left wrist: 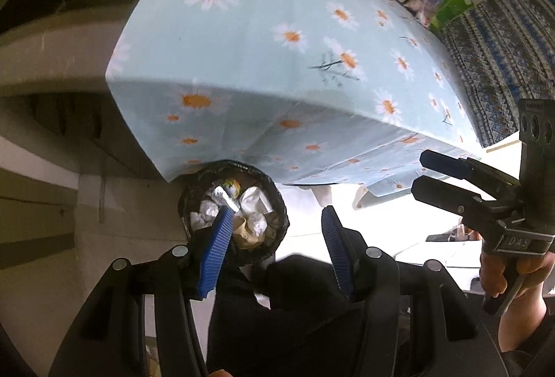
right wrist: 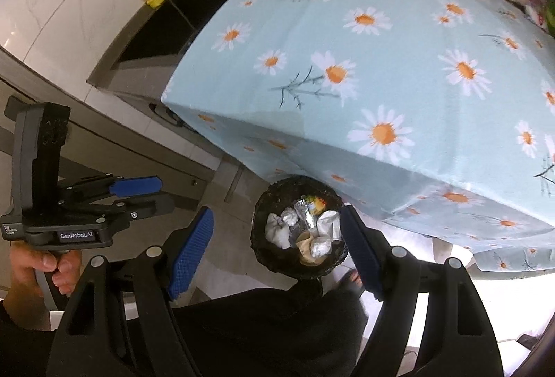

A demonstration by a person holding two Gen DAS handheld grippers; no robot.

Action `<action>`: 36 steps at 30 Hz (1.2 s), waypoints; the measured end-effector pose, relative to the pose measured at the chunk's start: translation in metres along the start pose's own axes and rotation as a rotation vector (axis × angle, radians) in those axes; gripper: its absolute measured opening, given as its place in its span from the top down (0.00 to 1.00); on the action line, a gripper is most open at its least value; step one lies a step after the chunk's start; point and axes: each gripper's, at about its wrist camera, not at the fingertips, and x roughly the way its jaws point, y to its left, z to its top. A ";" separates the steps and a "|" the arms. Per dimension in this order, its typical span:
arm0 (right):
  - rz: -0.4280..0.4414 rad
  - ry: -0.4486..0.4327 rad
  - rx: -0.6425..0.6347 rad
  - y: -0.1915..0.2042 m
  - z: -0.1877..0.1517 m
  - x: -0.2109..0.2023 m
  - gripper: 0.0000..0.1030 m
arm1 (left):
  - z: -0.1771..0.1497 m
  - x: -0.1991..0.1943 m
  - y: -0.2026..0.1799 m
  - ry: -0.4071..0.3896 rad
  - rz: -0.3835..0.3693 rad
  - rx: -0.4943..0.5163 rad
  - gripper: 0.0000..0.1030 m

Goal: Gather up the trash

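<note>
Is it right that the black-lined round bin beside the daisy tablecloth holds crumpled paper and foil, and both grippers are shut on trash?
Not quite. The black-lined round bin does hold crumpled paper and foil, but both wrist views show the left gripper and right gripper open and empty.

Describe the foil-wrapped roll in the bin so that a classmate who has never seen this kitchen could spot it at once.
Find the table under the blue daisy tablecloth; on the floor at its near corner stands a round bin with a black liner. Among the trash inside, toward the table side, lies the foil roll. Its neighbours are crumpled white paper balls; it alone is long, silvery and tube-shaped.
</note>
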 end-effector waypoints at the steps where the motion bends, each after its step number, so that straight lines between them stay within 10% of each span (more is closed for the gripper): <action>1: -0.001 -0.007 0.004 -0.001 0.000 -0.004 0.27 | 0.002 -0.004 -0.005 -0.008 0.005 0.009 0.44; 20: -0.003 -0.228 0.035 -0.047 -0.026 -0.123 0.16 | 0.012 -0.066 -0.101 -0.157 0.068 0.069 0.07; 36: -0.058 -0.402 0.015 -0.072 -0.071 -0.215 0.05 | -0.020 -0.107 -0.173 -0.284 0.139 0.156 0.07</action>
